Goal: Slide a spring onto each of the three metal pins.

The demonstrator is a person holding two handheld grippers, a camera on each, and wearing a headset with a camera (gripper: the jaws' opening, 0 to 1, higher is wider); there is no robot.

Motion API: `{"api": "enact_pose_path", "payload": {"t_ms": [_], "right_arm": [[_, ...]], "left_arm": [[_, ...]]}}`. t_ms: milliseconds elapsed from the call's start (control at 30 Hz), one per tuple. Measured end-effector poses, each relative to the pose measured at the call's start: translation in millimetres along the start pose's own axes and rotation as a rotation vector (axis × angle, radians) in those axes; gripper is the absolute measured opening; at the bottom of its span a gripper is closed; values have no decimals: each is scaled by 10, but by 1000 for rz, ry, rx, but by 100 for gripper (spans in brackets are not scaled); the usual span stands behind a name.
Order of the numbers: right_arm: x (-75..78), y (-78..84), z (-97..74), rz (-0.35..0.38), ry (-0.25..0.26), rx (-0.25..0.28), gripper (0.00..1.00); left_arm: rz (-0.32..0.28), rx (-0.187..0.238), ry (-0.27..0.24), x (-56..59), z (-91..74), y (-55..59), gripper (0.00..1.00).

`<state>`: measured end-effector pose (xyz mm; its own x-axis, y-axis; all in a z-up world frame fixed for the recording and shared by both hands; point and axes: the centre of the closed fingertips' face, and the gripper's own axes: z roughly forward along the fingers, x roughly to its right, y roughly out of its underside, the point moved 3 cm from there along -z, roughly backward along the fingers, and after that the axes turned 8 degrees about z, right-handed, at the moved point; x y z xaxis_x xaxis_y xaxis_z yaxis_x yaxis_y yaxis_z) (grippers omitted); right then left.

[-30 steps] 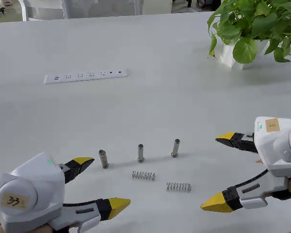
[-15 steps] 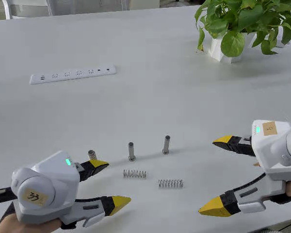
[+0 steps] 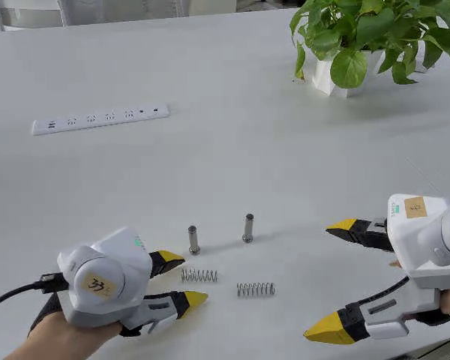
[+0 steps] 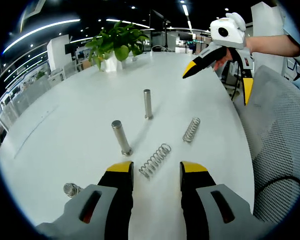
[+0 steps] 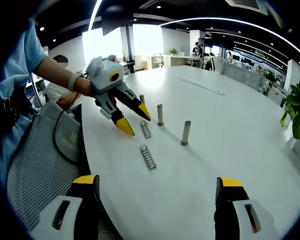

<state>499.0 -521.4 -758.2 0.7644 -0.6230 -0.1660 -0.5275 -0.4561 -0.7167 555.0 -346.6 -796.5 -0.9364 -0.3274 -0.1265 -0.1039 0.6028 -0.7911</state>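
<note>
Two bare metal pins [image 3: 193, 240] [image 3: 248, 228] stand upright on the white table [image 3: 232, 142]. A third pin [image 4: 72, 189], with a spring on it, stands just left of my left gripper's jaws. One loose spring [image 3: 199, 276] [image 4: 155, 160] lies right in front of my left gripper [image 3: 181, 280] [image 4: 156, 167], which is open with its yellow tips on either side of the spring's near end. The second spring [image 3: 256, 289] [image 5: 148, 157] lies farther right. My right gripper [image 3: 328, 277] [image 5: 156, 181] hovers wide open at the right, apart from everything.
A white power strip [image 3: 100, 119] lies at the far left of the table. A potted green plant [image 3: 360, 37] stands at the far right corner. A mesh chair [image 5: 45, 165] is by the table's near edge.
My left gripper has moved right and forward to the nearer loose spring, now hiding the sprung pin in the head view. The right gripper has barely moved.
</note>
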Motion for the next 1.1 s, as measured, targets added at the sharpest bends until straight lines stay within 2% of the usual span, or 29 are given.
{"api": "enact_pose_path", "payload": {"t_ms": [233, 433, 633, 1100], "right_arm": [[28, 20, -24, 10, 10, 2, 95], [25, 14, -10, 11, 14, 2, 94], [2, 27, 16, 11, 10, -3, 94], [-27, 6, 39, 5, 2, -10, 93]], "left_arm": [[-3, -20, 18, 16, 32, 56, 29], [-25, -12, 9, 20, 3, 67, 24], [-20, -4, 4, 82, -37, 90, 18], [-51, 8, -17, 73, -75, 116, 8]]}}
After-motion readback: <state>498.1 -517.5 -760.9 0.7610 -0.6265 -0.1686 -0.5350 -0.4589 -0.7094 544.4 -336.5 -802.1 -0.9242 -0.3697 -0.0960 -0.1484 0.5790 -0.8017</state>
